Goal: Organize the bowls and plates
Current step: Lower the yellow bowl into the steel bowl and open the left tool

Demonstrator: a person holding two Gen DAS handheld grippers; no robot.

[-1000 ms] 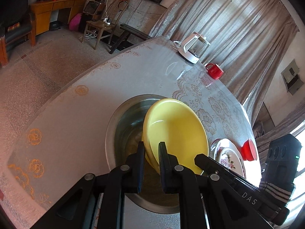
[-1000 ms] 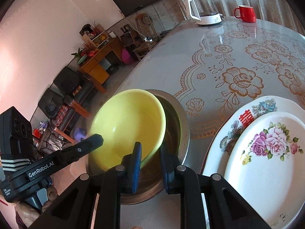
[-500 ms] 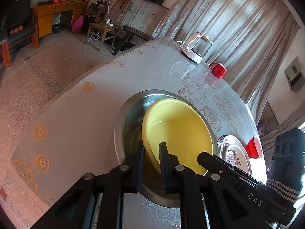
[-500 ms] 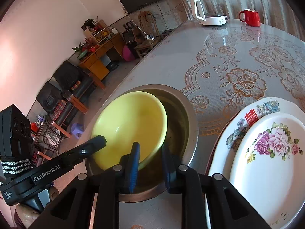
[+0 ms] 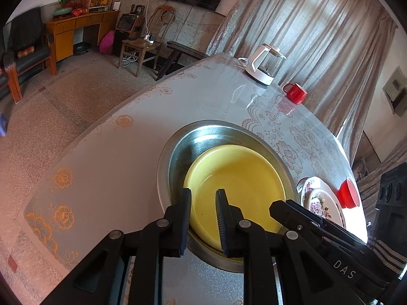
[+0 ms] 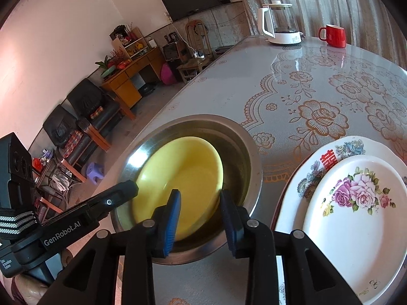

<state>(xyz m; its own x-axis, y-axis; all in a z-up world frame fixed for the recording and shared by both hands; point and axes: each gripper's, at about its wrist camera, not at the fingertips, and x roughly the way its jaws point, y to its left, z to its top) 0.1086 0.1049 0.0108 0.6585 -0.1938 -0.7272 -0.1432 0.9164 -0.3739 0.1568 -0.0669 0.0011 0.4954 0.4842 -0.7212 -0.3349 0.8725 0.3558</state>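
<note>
Inside the round steel basin (image 5: 175,152), the round yellow bowl (image 5: 236,185) sits mouth-up; both grippers (image 5: 203,218) (image 6: 199,216) are parted, empty. Only the right view shows stacked floral plates (image 6: 356,216) fully.

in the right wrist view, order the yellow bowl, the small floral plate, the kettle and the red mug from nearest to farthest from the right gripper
1. Yellow bowl, just ahead of the right gripper, inside the steel basin.
2. Small floral plate, to the right.
3. Kettle and red mug, at the table's far edge: too close to call.
</note>
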